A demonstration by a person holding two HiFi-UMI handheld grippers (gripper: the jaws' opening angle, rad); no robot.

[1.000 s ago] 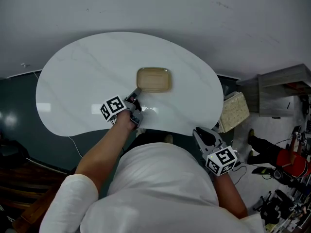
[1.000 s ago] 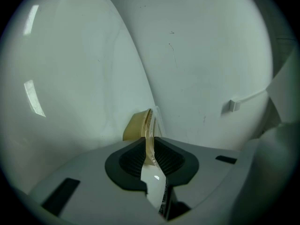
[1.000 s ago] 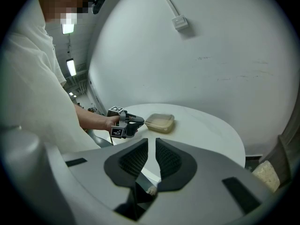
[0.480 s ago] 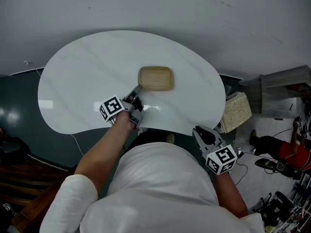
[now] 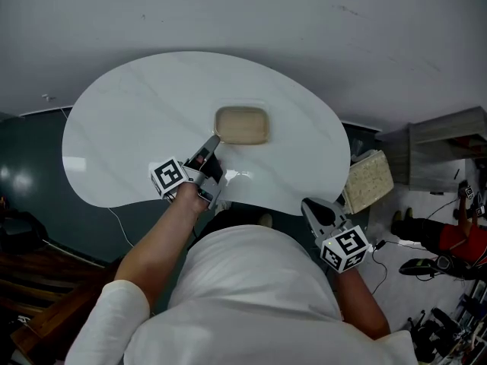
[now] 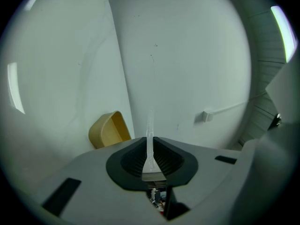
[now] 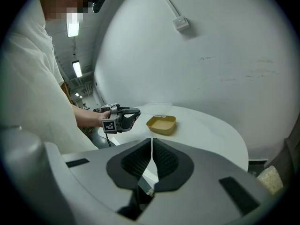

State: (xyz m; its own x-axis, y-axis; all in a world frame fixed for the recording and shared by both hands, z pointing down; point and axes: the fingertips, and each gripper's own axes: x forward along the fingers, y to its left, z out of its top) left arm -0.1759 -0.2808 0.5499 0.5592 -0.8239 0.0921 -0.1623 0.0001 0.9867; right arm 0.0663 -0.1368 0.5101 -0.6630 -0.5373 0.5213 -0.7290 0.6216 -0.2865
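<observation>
A white kidney-shaped table (image 5: 129, 120) stands against a pale grey wall (image 5: 243, 10) over dark teal floor (image 5: 27, 158). A grey shelf unit (image 5: 445, 147) sits at right, a cabled white junction box (image 7: 181, 22) marks the wall, and strip lights (image 7: 77, 69) glow overhead.

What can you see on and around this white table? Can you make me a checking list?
Surface: white curved table, glossy.
Job's things: tan tub open on the table; clear lid off it, held edge-on.
Clutter: nothing seen.
Grippers: left gripper shut on the clear lid; right gripper shut, empty, off the table's edge.
Cables: white cable on the wall; thin wire below the table's edge.
Surroundings: grey shelf, speckled block beside it.
</observation>
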